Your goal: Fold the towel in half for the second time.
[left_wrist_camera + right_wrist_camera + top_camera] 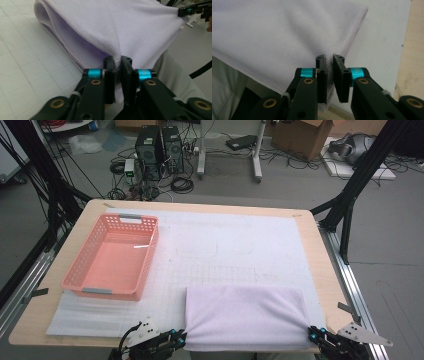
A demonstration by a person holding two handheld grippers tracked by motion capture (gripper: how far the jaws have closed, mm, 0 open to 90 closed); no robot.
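A folded pale lilac cloth (245, 316) lies at the table's near edge, over the white mat (225, 245). My left gripper (181, 338) is shut on the cloth's near left corner; in the left gripper view the cloth (105, 27) is pinched between the jaws of that gripper (117, 63), its folded layers gaping at the left. My right gripper (314, 335) is shut on the near right corner. In the right gripper view the stitched hem of the cloth (287, 37) runs down into the narrow gap of that gripper (329, 62).
An empty pink plastic basket (113, 256) stands at the left of the mat. The wooden table (322, 270) ends just right of the cloth. Computer towers (159, 151), cables and black frame legs stand on the floor beyond.
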